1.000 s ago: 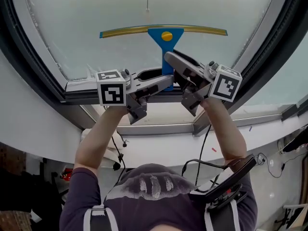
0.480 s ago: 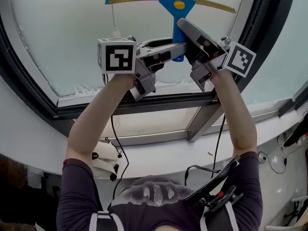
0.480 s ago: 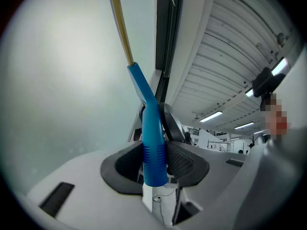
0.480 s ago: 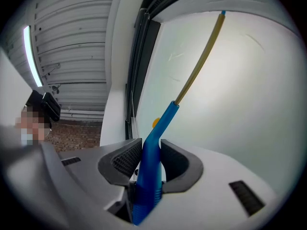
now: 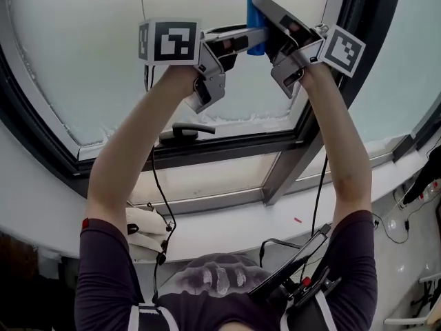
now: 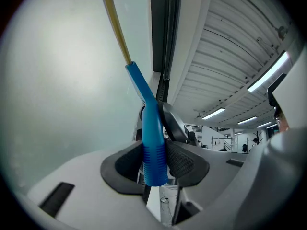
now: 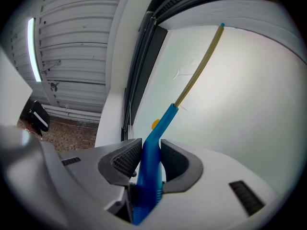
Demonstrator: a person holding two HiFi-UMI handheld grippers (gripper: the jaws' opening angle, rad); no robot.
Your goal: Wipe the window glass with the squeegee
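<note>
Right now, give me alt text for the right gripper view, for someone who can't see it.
The right gripper is clamped on the blue squeegee handle, its yellowish blade lying against the pale window glass. A dark window frame runs up the left.

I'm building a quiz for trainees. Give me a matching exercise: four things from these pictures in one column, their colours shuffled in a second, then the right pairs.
Things:
1. squeegee handle
2. squeegee blade
3. window lever
4. window glass

Colours:
A. black
B. milky white
C. yellow
D. blue

Pairs: 1-D, 2-C, 3-A, 4-B
</note>
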